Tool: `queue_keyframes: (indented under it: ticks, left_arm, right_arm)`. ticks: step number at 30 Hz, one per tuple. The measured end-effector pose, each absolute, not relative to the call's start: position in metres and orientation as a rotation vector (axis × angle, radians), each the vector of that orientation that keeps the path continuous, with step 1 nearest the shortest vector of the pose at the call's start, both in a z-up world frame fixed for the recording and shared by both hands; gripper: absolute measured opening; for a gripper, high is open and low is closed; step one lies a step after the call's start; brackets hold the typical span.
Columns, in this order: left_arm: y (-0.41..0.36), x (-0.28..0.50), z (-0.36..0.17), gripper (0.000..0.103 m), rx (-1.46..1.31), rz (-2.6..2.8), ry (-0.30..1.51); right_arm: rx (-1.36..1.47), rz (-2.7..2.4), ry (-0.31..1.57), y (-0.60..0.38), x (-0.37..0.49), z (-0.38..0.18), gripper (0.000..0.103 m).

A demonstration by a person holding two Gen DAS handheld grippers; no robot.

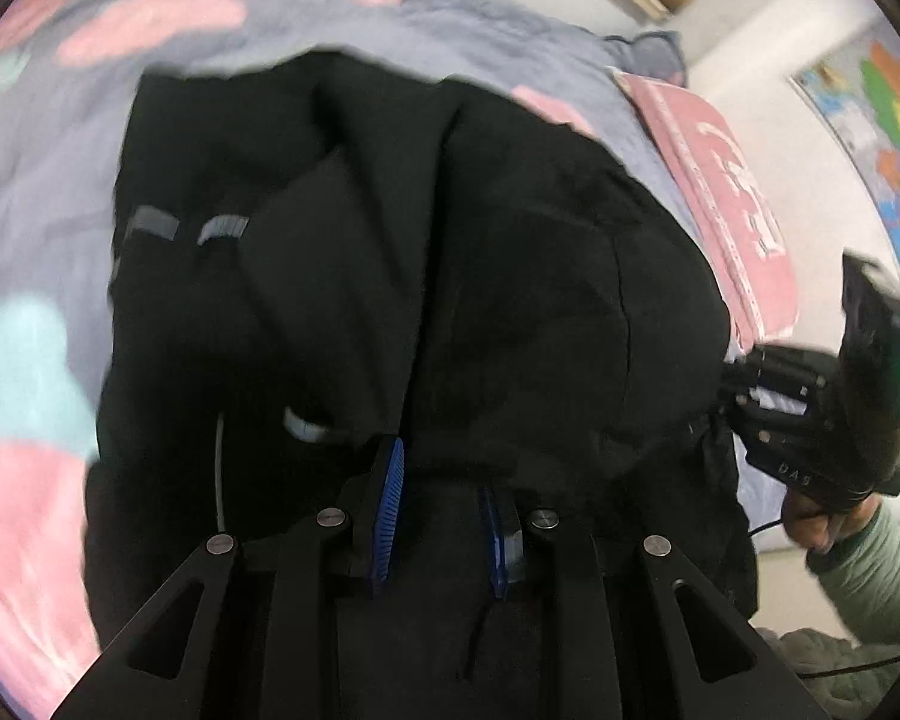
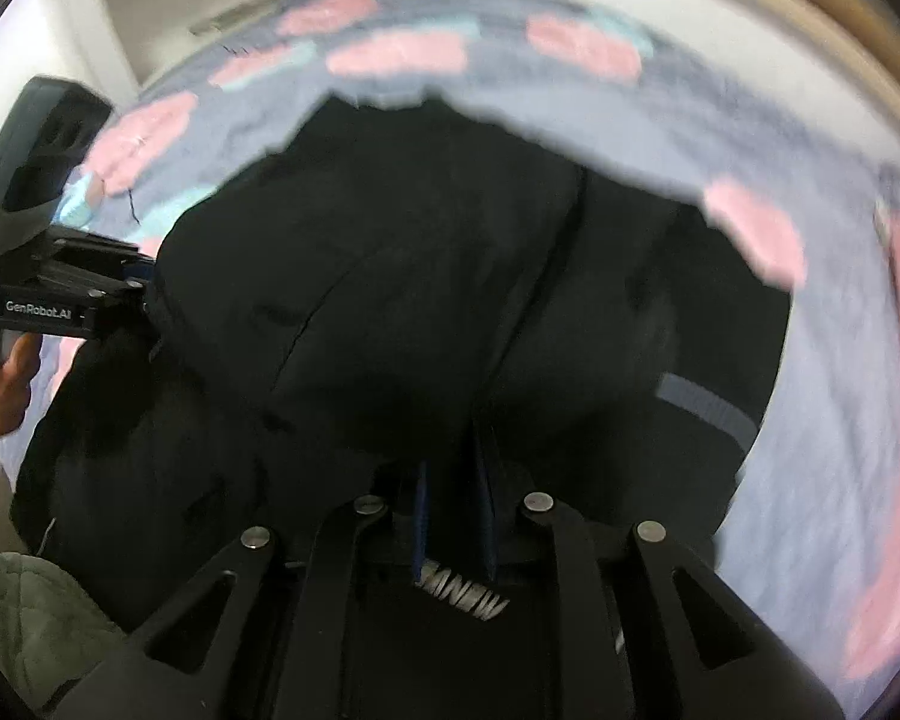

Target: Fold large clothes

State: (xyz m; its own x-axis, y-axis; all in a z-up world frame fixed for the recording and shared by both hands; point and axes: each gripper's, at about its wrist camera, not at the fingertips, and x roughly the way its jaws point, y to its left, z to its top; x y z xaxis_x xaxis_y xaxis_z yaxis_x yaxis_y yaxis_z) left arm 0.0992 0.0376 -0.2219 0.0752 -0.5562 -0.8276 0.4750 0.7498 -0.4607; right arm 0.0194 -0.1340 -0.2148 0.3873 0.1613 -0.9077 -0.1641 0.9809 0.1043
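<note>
Mid-fold: left gripper [image 1: 441, 510] and right gripper [image 2: 455, 516] each pinch the black garment's [image 1: 390, 276] near edge, lifted over the bed [image 1: 42, 228]; next, probably carry it forward and lay flat.

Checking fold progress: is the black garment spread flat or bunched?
Bunched: the black garment drapes in deep folds over the bedspread, both grippers pinching its near edge.

Garment [image 1: 438, 252] on the bed [image 1: 48, 192], pillow [image 1: 726, 192] to its right, a claw at each side.
</note>
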Motion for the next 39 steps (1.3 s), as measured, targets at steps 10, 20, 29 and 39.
queue_keyframes:
  ticks: [10, 20, 29, 39]
  left_arm:
    - [0.077, 0.099, -0.136, 0.025, -0.081, -0.733, 1.115]
    - [0.006, 0.155, -0.105, 0.053, -0.106, -0.817, 1.068]
    - [-0.016, 0.151, -0.266, 0.052, -0.076, -0.709, 1.458]
    - [0.003, 0.121, -0.22, 0.052, -0.048, -0.758, 1.324]
  right_arm:
    - [0.124, 0.155, 1.044, -0.185, 0.014, -0.132, 0.034]
    - [0.164, 0.141, 1.063, -0.143, 0.132, -0.12, 0.061]
    - [0.254, 0.068, 1.339, -0.153, 0.106, -0.282, 0.063]
    - [0.204, 0.104, 1.216, -0.149, 0.078, -0.239, 0.064]
